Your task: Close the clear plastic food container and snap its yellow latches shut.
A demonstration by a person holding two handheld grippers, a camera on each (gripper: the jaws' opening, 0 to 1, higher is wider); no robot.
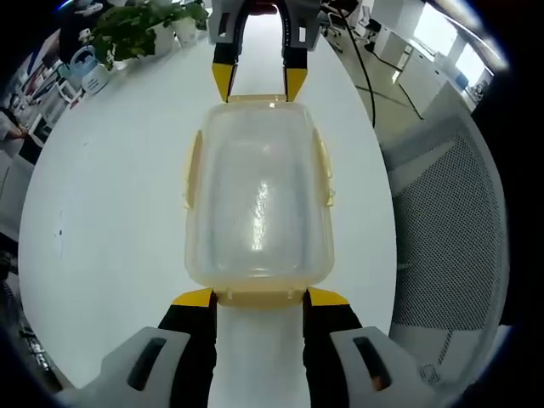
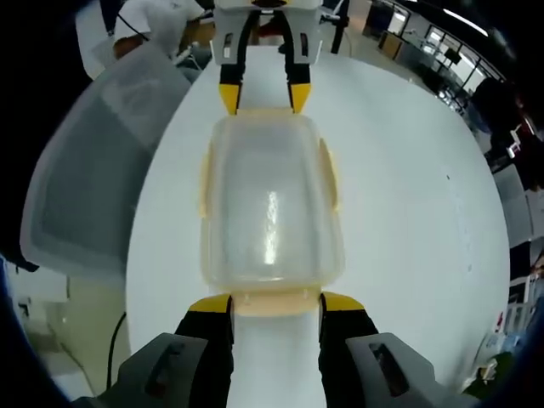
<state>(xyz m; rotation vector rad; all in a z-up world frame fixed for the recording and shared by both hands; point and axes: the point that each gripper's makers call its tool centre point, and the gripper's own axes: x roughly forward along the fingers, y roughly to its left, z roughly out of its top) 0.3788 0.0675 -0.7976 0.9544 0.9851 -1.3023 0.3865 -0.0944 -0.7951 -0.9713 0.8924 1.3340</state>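
A clear plastic food container [image 1: 259, 200] [image 2: 270, 204] lies with its lid on top, on a round white table [image 1: 110, 195] [image 2: 408, 170]. Yellow latches [image 1: 325, 172] [image 2: 328, 174] run along its long sides, and another yellow latch [image 1: 259, 297] [image 2: 276, 302] sits at each short end. My left gripper [image 1: 260, 299] is open, its yellow tips flanking the near end latch. At the opposite short end my right gripper [image 2: 276, 304] [image 1: 259, 82] is open too, tips either side of that latch. In the right gripper view, the left gripper [image 2: 264, 93] faces me across the box.
A mesh chair [image 1: 450, 229] [image 2: 93, 161] stands just off the table edge. Potted plants [image 1: 144, 25] and small items sit at the table's far rim in the left gripper view. A cable [image 1: 365, 68] trails there. A person in white [image 2: 161, 17] is behind the table.
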